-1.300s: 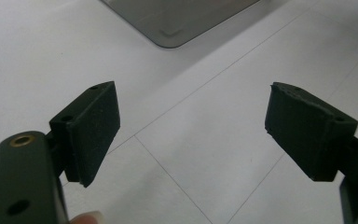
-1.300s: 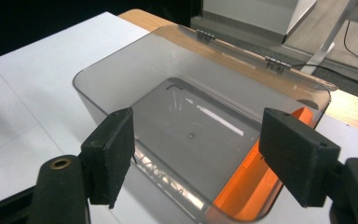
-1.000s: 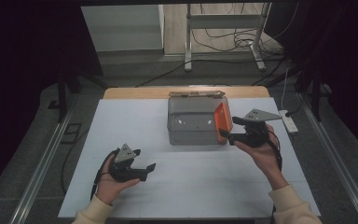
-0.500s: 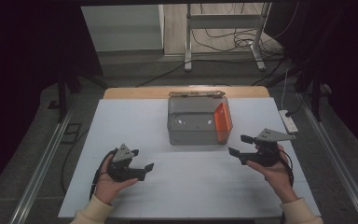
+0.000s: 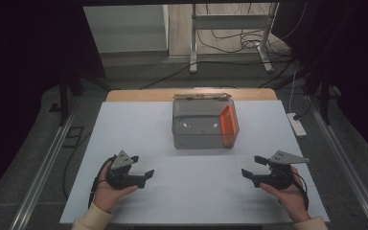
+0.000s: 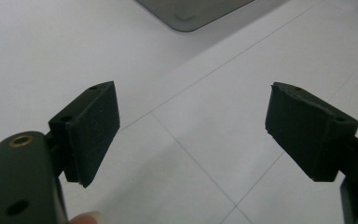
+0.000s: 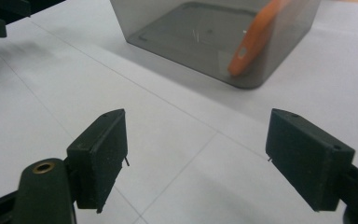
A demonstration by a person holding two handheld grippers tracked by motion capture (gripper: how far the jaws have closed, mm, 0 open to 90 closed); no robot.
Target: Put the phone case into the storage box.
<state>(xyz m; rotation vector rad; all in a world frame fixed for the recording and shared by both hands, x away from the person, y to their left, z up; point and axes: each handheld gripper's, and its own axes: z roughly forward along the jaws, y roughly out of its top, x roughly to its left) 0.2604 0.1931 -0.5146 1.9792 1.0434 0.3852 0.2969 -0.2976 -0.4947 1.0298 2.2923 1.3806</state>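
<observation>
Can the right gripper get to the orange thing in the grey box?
Probably yes. The right gripper is open, bare table lies between it and the grey box, and the orange piece leans inside the open-topped right end.

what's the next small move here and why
Probably rest both tongs where they are. The orange piece already leans inside the grey bin, and the right tongs, whose jaws have just been opening, hold nothing. The left tongs stand open on the white table too, so nothing looks left to grasp.
</observation>
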